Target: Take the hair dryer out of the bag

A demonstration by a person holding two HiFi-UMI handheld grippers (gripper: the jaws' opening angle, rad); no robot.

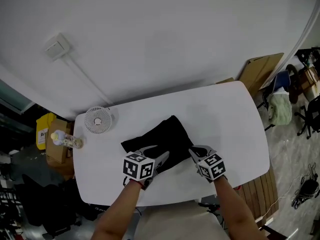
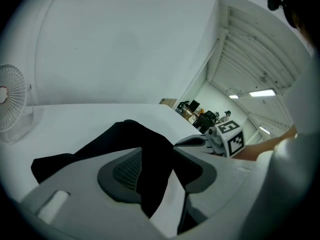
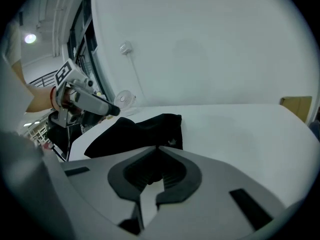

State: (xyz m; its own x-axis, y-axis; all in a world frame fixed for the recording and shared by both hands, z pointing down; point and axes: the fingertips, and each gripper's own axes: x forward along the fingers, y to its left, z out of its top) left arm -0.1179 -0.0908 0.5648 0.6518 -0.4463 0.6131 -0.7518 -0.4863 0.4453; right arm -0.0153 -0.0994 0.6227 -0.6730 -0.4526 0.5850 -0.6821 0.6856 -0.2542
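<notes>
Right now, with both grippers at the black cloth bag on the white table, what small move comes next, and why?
Probably close the left gripper on the fold of black cloth bag lying between its open jaws. The right gripper looks shut on the bag's near edge and no hair dryer shows, so a second hold would let the mouth be spread.

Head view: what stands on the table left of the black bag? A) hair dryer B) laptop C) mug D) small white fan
D: a small white fan stands near the back left corner of the table, left of the black bag.
</notes>
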